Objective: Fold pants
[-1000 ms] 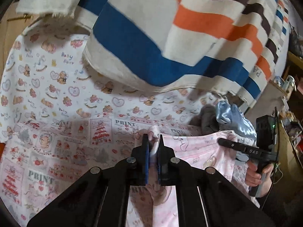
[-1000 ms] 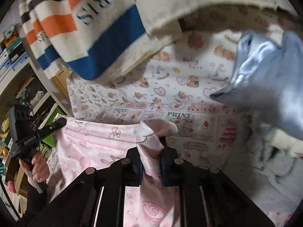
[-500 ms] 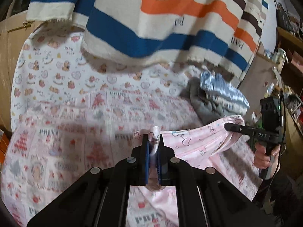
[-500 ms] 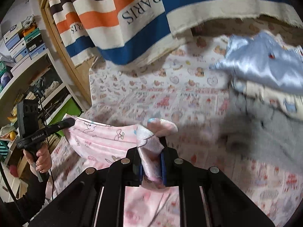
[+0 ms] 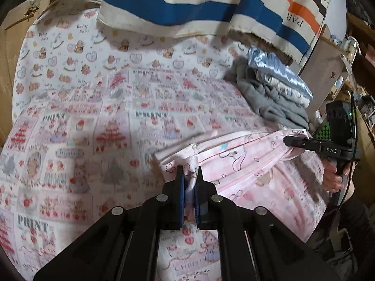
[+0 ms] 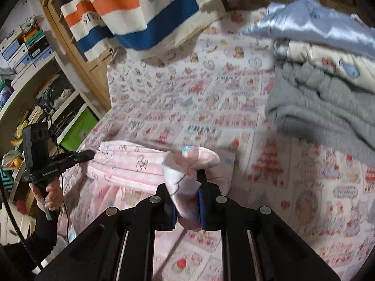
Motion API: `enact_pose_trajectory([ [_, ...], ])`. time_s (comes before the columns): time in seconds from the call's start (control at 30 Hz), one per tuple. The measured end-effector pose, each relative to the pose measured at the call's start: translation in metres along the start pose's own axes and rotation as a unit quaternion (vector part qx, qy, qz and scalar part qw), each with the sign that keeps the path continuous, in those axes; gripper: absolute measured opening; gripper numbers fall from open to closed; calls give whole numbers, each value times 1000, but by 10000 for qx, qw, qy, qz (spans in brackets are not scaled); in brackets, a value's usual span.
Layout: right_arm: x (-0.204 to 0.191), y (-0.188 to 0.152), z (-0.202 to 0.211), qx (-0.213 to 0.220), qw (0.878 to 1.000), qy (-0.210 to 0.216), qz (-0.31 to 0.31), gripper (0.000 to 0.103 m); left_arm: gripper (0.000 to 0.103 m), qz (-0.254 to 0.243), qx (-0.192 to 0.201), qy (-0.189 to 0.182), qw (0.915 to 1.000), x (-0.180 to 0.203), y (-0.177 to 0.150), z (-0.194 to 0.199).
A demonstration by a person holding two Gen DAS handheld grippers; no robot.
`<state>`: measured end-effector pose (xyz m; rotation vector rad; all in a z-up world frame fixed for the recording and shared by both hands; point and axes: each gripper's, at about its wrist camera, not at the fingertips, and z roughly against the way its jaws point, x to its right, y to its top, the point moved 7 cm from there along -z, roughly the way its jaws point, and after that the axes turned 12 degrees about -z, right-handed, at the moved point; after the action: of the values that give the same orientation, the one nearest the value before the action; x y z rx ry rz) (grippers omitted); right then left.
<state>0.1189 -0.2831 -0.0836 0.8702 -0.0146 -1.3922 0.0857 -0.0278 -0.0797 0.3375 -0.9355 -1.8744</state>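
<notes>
left wrist view: your left gripper (image 5: 189, 178) pinches a corner of the pink pants (image 5: 253, 173), low centre of frame. your right gripper (image 6: 186, 187) clamps the other corner. pants stretched above the bed (image 5: 93, 126); no fold yet, everything left.

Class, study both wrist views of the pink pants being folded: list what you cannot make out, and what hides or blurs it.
- Lower part of the pink pants: left wrist view, hidden behind the left hand-held gripper body.
- Pants fabric inside the right hand-held gripper: right wrist view, bunched, so which part is pinched is unclear.
- Folded clothes pile: right wrist view, cut off by the right edge.
- Bedsheet print: left wrist view, blurred.
</notes>
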Motion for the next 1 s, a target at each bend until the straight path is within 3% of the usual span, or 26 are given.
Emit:
enact_pose_trajectory([
  [0.1, 6, -11, -5, -57, 10000, 2, 2, 14, 6, 44, -58, -10, 10000, 1, -7, -4],
  [0.33, 5, -24, 7, 104, 9995, 250, 167, 14, 5, -191, 393, 0, 9990, 15, -10, 27],
  [0.47, 9, -40, 10, -105, 9991, 341, 236, 14, 5, -315, 246, -55, 9992, 24, -30, 28],
  [0.63, 13, -55, 25, -57, 9990, 401, 213, 14, 5, -428, 95, -141, 9989, 36, -54, 31],
  [0.7, 15, -61, 33, -48, 9991, 344, 234, 18, 6, -438, 102, -142, 9989, 37, -58, 36],
  [0.73, 16, -63, 38, -64, 9992, 309, 242, 27, 6, -474, 110, -99, 9988, 37, -58, 38],
  [0.77, 17, -64, 42, -60, 9992, 295, 250, 43, 12, -506, 148, -11, 9986, 37, -56, 41],
  [0.83, 17, -61, 56, 214, 9990, 296, 256, 57, 24, -538, 265, 51, 9982, 37, -49, 48],
  [0.9, 15, -53, 71, 517, 9977, 330, 290, 57, 38, -519, 448, -16, 9976, 39, -39, 54],
  [0.93, 13, -49, 75, 601, 9972, 344, 286, 57, 50, -505, 525, -35, 9973, 40, -33, 56],
  [1.0, 11, -39, 78, 712, 9966, 346, 229, 57, 57, -492, 635, 11, 9968, 41, -20, 56],
])
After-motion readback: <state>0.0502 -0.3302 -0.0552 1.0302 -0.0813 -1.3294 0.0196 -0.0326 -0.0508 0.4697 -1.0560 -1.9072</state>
